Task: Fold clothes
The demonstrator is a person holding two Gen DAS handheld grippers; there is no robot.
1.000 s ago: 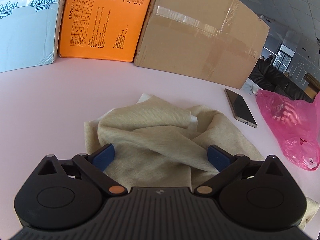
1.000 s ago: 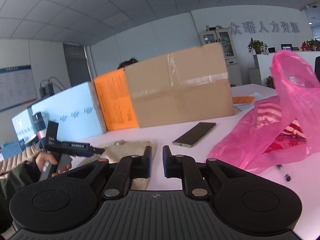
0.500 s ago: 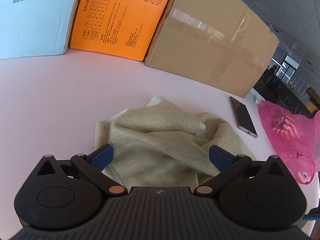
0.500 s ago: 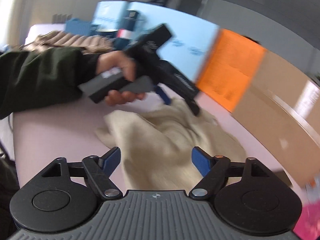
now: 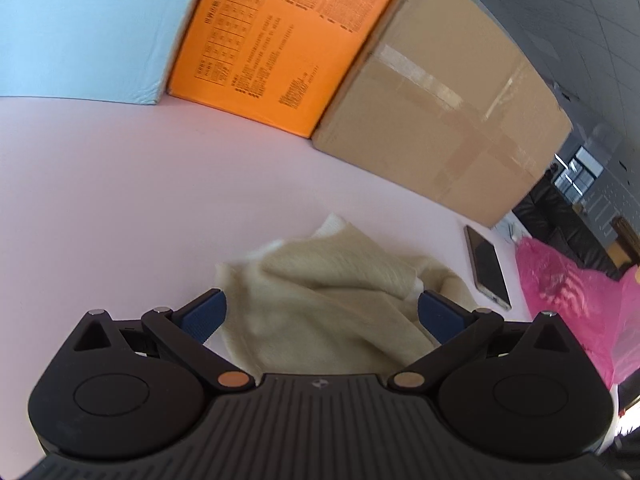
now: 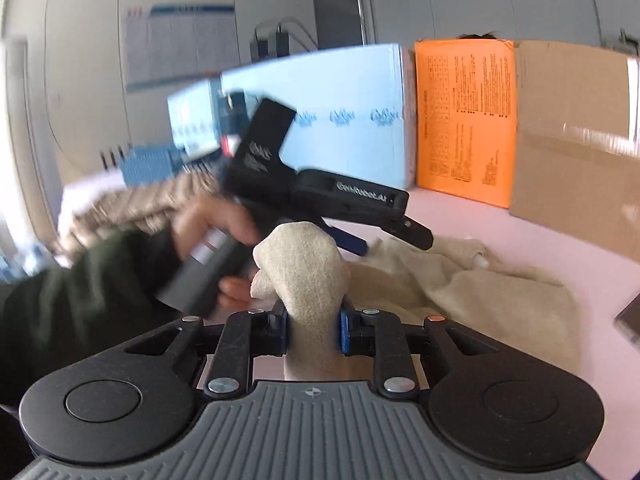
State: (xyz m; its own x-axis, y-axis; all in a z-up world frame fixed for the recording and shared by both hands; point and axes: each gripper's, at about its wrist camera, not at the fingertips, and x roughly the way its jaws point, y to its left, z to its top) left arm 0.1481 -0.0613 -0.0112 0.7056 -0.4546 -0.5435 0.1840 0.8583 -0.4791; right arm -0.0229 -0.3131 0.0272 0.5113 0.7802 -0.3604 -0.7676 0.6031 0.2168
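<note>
Right gripper point(image 6: 313, 330) was clamped on a bunch of the beige garment point(image 5: 340, 300), left gripper point(image 5: 322, 312) gaped wide above it. Imo left one needed a matching edge b4 any lifting, cloth lay rumpled.

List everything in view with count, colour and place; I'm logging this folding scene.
garment: 1, beige, crumpled mid-table; one bunched part pinched in the right tool
table: 1, pale pink, under everything
blue box: 1, light blue, far left of the back row
orange box: 1, orange with black print, middle of the row
cardboard box: 1, brown, taped, right of the row
phone: 1, dark screen, flat on the table right of the garment
bag: 1, pink plastic, right table edge
left tool: 1, black with blue pads, open over the garment
right tool: 1, black with blue pads, shut on the garment
hand: 1, dark green sleeve, gripping the left tool
</note>
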